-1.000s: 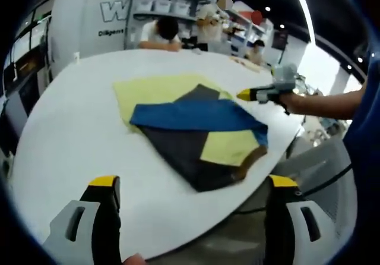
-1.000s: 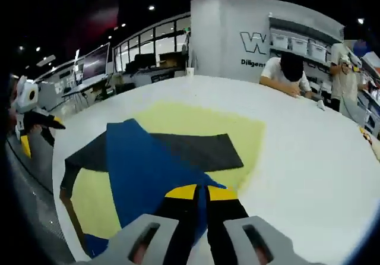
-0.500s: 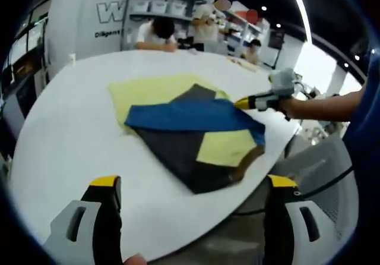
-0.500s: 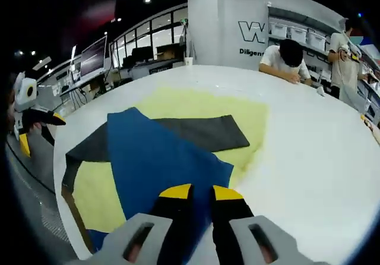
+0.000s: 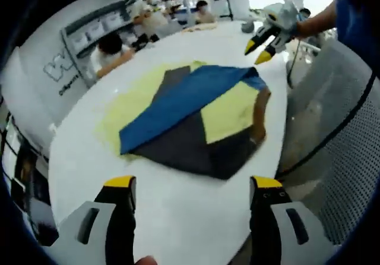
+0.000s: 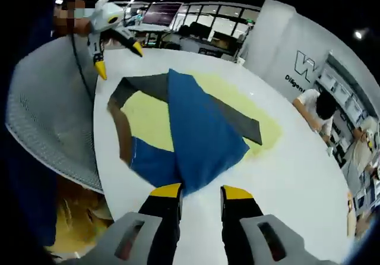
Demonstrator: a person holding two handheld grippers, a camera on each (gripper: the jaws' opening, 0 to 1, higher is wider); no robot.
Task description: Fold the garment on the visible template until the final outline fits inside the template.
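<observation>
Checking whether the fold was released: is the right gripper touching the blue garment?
Apart. In the left gripper view the right gripper hangs open beyond the blue garment, with white table showing between them.

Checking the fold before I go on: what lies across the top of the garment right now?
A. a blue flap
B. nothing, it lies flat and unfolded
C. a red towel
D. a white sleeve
A: a blue flap crosses the dark garment over the yellow template.

The blue-and-dark garment (image 5: pixel 196 113) hides most of the yellow template (image 5: pixel 127 107); background people are blurred.
</observation>
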